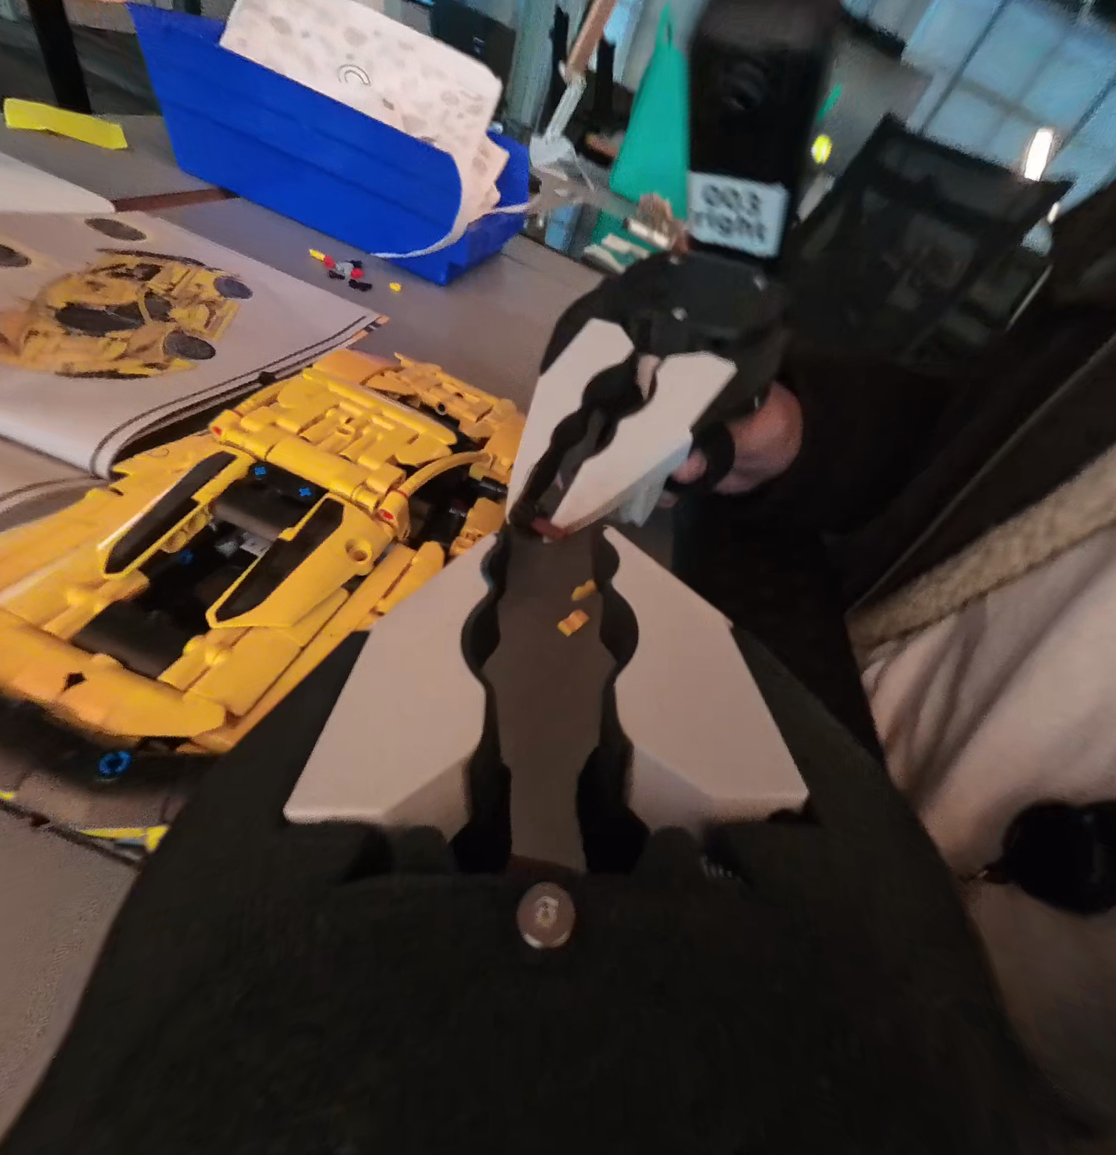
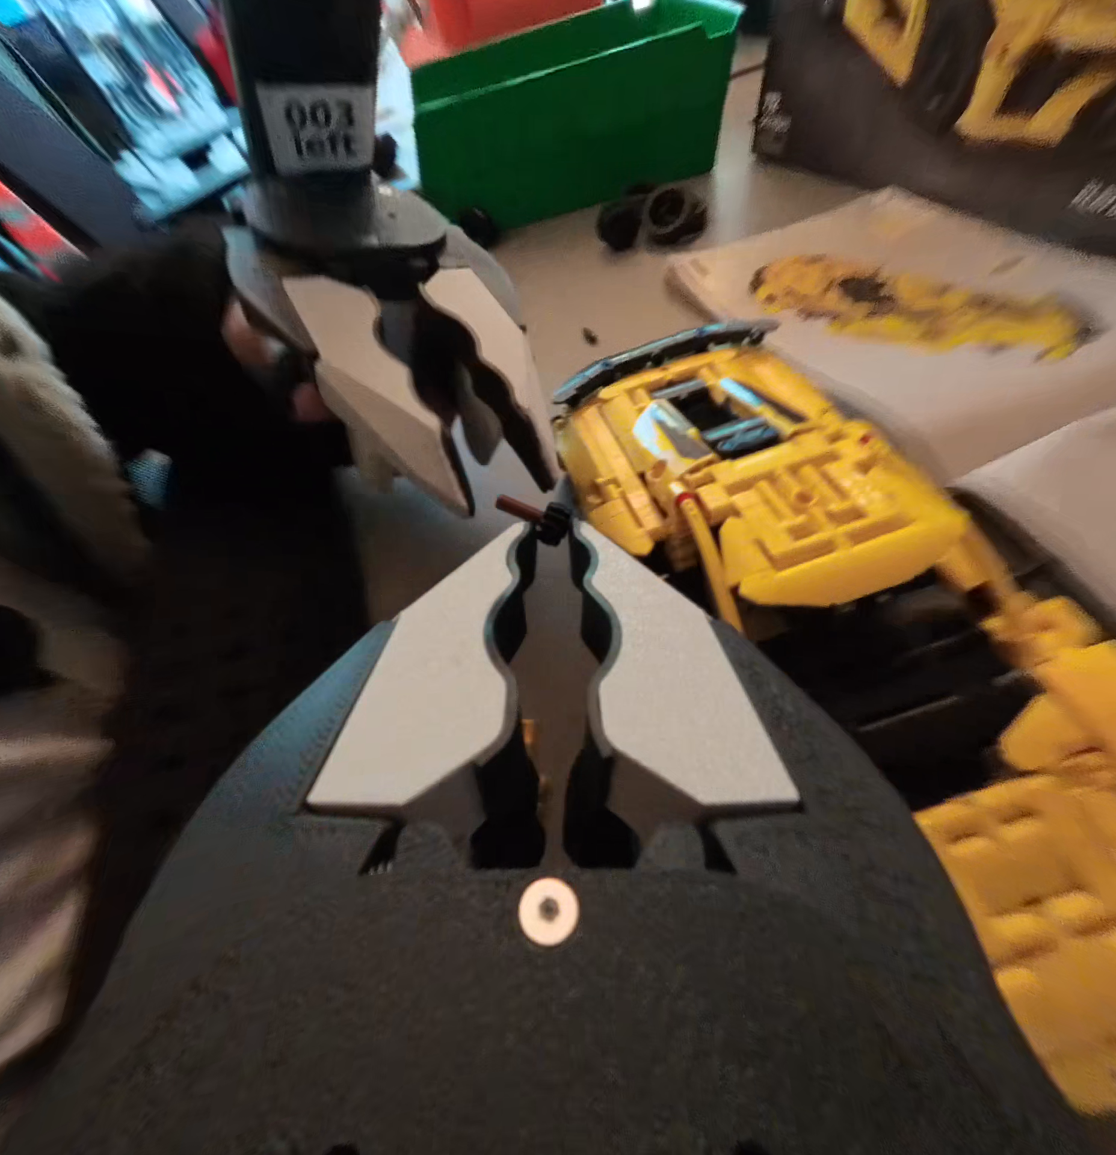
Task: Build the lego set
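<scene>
- A small black gear on a brown axle [image 2: 536,514] is pinched in the narrow jaws of the right gripper [image 2: 546,531], just beside the rear of the yellow car [image 2: 761,487] on the desk.
- The left gripper [image 1: 546,537] is held gaping and empty, tips nearly meeting the axle.
- The axle's free end is best gripped squarely before release.

Left wrist view: looks along its fingers [image 1: 480,631], close above the table, facing the right gripper [image 1: 546,522].
Right wrist view: faces back at the left gripper [image 2: 511,500].
Shared: yellow car [image 1: 242,537], booklet [image 1: 167,350].
</scene>
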Demonstrator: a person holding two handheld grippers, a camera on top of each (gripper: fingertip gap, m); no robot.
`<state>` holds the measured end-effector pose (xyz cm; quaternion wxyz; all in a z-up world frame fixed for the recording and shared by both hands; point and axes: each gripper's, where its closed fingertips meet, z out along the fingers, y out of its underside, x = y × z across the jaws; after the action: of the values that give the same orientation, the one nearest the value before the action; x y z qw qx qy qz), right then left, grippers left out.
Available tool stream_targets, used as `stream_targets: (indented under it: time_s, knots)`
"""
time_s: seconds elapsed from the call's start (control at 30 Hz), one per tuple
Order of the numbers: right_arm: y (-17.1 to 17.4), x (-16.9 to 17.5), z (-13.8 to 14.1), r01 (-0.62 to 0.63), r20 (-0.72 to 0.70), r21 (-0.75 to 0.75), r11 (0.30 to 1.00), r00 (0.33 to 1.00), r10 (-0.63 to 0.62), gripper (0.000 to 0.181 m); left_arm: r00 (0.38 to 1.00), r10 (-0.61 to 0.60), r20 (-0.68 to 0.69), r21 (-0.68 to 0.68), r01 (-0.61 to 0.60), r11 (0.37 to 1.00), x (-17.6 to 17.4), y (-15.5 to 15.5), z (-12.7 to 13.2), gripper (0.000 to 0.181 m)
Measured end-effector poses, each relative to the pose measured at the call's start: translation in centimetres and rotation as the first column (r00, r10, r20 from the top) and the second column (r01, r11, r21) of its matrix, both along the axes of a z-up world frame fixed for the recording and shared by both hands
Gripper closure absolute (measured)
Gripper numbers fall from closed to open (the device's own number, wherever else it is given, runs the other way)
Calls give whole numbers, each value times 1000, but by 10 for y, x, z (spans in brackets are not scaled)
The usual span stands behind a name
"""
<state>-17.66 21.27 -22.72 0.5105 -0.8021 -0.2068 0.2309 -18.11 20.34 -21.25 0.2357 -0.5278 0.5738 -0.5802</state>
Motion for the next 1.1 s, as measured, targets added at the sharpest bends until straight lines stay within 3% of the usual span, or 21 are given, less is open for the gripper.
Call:
stream_targets:
  time_s: [0.1, 0.2, 0.37, 0.63, 0.73, 0.87, 1.0, 1.1]
  knots:
    - [7, 5, 11, 37, 244, 208, 977, 966, -89, 171, 998, 55, -1, -115, -55, 992, 5, 3, 5, 159]
    - [7, 6, 18, 25, 354, 336, 942, 923, -151, 171, 999, 45, -15, -190, -47, 981, 6, 0, 4, 162]
    - [4, 0, 20, -31, 381, 363, 931, 917, -118, 171, 1000, 12, 17, -289, -7, 957, 3, -3, 12, 169]
    - [2, -2, 15, -52, 359, 341, 939, 930, -79, 171, 1000, 1, 1, -247, 0, 969, 1, -2, 4, 176]
    - [1, 1, 15, 39, 182, 244, 969, 980, -85, 169, 999, 22, 49, -163, -13, 986, 0, 0, 10, 177]
    - [-2, -5, 27, 22, -163, 91, 996, 987, -7, 144, 983, 60, 172, -85, -46, 995, -4, 7, 28, 177]
    - [1, -6, 40, -68, -523, -111, 991, 853, 0, 140, 964, 96, 248, 25, -105, 994, -7, 15, 36, 177]
    - [5, -9, 46, -147, -658, -215, 965, 752, -32, 147, 957, 78, 279, 133, -119, 984, -7, 10, 36, 177]
